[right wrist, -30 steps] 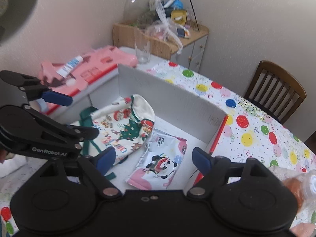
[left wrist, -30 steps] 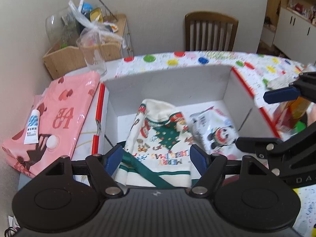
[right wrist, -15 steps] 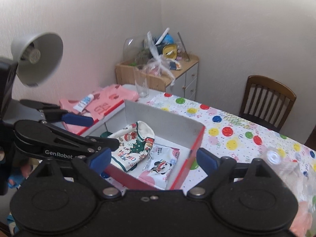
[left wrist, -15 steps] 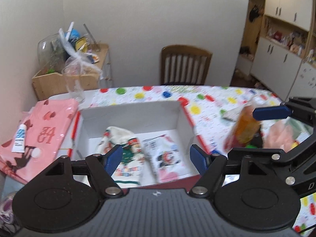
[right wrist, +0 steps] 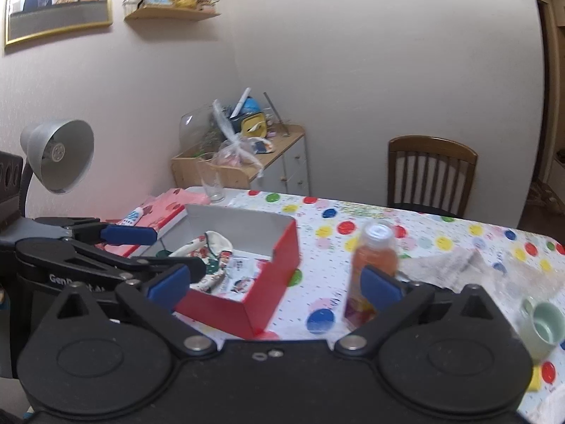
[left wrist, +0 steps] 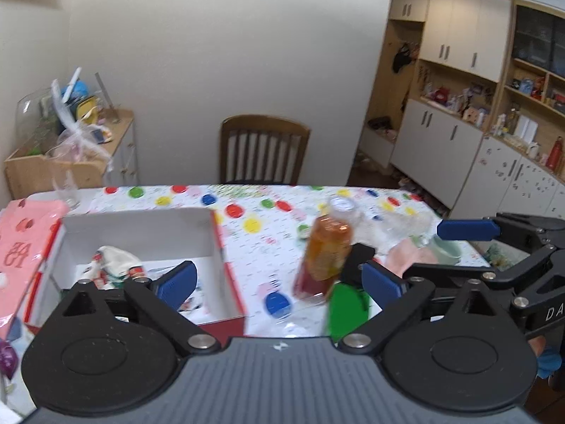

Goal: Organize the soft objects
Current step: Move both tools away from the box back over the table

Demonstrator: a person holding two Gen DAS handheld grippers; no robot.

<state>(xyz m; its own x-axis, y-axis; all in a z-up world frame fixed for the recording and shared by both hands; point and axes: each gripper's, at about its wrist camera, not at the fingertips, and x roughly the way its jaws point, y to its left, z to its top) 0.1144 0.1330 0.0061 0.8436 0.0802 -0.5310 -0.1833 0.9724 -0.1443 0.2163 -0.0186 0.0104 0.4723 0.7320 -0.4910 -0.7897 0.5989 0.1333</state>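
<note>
Left hand-held gripper (left wrist: pixel 277 284): jaws spread wide, having just been opening; nothing between the pads. Right hand-held gripper (right wrist: pixel 273 284): jaws likewise spread wide and just opened, empty.

Red box (right wrist: pixel 279 265), white inside: on the spotted worktop (right wrist: pixel 438 243), ahead and to the left of both hand-held grippers. Contents: Christmas-print cloth (right wrist: pixel 208 247), crumpled toward the box's far left; panda-print pouch (right wrist: pixel 243 279), lying flat beside it on the near side, partly hidden behind the left finger in the left wrist view.

Orange drink bottle (left wrist: pixel 326 251): upright, ahead between the left hand-held gripper's fingers but beyond them, apart from the box.

Pale towel (right wrist: pixel 455 265): rumpled on the worktop, ahead and right of the right hand-held gripper, past the bottle.

Green cup (right wrist: pixel 543 325): near right, beside the right finger.

Pink bag (right wrist: pixel 162 208): beyond the box's left side, a small tube (right wrist: pixel 136 216) on top.
</note>
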